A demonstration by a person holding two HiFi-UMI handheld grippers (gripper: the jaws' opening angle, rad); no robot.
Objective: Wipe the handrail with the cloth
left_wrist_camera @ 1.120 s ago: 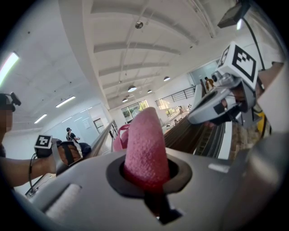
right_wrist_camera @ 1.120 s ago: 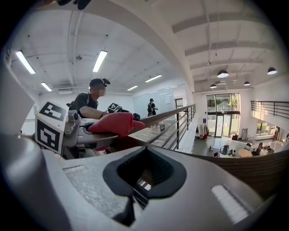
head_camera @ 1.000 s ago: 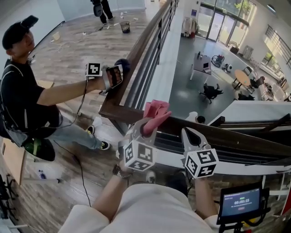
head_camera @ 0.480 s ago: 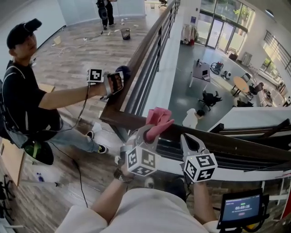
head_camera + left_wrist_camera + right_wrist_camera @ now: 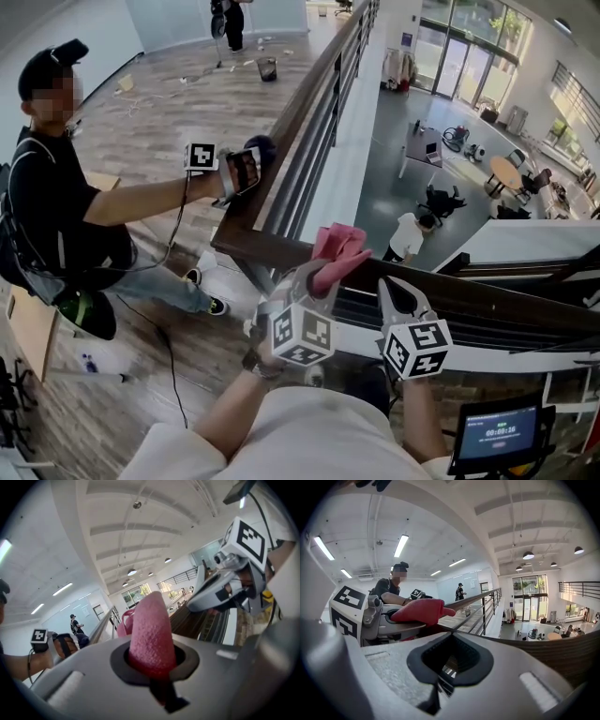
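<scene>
Centrally, left gripper (image 5: 317,277) fingers clamped on pink cloth (image 5: 339,246), cloth over wooden handrail (image 5: 478,298) beyond fingertips, right gripper (image 5: 394,291) alongside, fingers together, empty.

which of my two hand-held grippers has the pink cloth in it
The left hand-held gripper: its jaws are shut on the pink cloth, which sticks out over the handrail. The right hand-held gripper, beside it, is shut on nothing.

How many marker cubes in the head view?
3: one on the left gripper, holding the cloth; one on the right gripper; a third cube above the other person's hand.
</scene>
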